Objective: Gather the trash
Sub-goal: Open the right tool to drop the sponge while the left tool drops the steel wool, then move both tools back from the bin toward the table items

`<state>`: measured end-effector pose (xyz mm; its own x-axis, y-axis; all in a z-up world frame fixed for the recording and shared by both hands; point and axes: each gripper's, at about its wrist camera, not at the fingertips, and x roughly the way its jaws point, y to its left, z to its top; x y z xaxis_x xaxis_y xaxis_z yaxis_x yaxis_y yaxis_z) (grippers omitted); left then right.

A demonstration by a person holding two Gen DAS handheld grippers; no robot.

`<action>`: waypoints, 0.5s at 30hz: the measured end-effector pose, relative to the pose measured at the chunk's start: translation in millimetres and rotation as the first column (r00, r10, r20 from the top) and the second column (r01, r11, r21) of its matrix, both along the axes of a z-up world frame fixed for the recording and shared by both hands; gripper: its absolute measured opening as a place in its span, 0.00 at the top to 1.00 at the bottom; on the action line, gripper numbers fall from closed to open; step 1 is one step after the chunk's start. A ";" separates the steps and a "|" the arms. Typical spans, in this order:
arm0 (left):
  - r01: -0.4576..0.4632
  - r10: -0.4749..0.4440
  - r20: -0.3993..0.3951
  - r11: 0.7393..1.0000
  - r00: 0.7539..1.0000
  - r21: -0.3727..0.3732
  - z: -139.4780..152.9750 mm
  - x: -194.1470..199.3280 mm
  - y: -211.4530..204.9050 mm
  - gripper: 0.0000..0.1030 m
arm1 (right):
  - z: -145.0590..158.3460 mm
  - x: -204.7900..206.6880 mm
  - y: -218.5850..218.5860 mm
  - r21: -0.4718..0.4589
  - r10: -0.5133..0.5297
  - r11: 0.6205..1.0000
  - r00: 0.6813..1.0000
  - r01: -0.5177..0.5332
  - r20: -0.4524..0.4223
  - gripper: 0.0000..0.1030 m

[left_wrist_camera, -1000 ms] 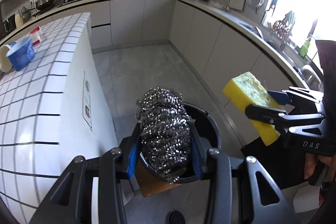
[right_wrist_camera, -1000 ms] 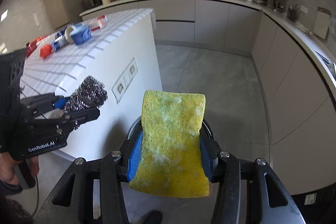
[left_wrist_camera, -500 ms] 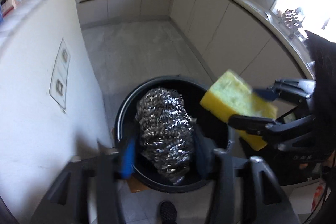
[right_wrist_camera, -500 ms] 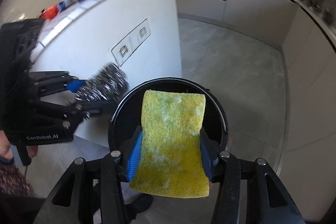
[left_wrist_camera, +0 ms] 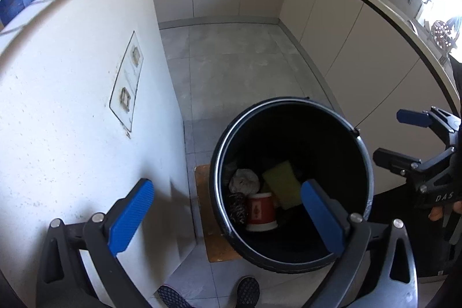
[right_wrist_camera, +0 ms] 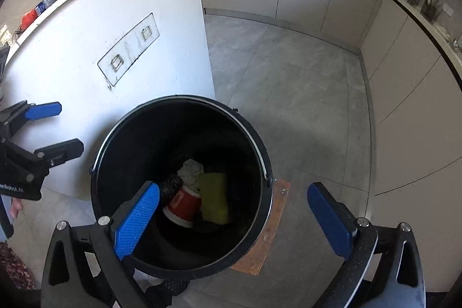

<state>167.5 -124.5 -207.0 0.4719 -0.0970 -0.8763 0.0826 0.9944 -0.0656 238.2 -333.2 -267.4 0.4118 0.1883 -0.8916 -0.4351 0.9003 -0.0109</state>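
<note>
A black bin [left_wrist_camera: 288, 100] [right_wrist_camera: 184, 98] stands on the floor below both grippers. At its bottom lie the yellow sponge [left_wrist_camera: 281, 184] [right_wrist_camera: 213, 198], the steel-wool scourer [left_wrist_camera: 237, 207] [right_wrist_camera: 170, 186], a red cup [left_wrist_camera: 261, 211] [right_wrist_camera: 183, 205] and crumpled pale paper [left_wrist_camera: 244, 179] [right_wrist_camera: 190, 171]. My left gripper [left_wrist_camera: 226, 184] [right_wrist_camera: 69, 126] hangs over the bin's left rim, jaws opening wide, nothing between them. My right gripper [right_wrist_camera: 233, 187] [left_wrist_camera: 388, 134] hangs over the right rim, jaws also opening, nothing between them.
The white island wall [left_wrist_camera: 72, 106] rises close on the bin's left. A wooden board [right_wrist_camera: 271, 224] lies under the bin. Grey cabinets [right_wrist_camera: 404, 106] line the right and far sides, with tiled floor between. A person's shoes [left_wrist_camera: 248, 290] stand just before the bin.
Both grippers have sunk toward the bin and opened. The scourer has left the left gripper and the sponge the right; both now lie in the bin.
</note>
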 end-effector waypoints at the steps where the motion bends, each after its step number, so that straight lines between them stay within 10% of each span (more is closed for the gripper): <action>1: -0.002 0.002 0.005 1.000 1.000 0.002 4.1 -0.6 -1.6 0.01 | 1.9 -1.0 2.6 0.002 -0.007 1.000 1.000 0.006 0.006 0.00; 15: -0.014 0.016 0.133 1.000 0.991 -0.016 75.3 -10.8 -2.4 0.00 | 80.4 -21.8 5.5 0.055 -0.047 0.998 0.990 0.040 0.131 0.00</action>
<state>156.7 -126.9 -131.7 0.5854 -0.1015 -0.8043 0.0767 0.9946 -0.0697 216.4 -327.7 -187.1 0.5343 0.2124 -0.8182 -0.3931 0.9193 -0.0181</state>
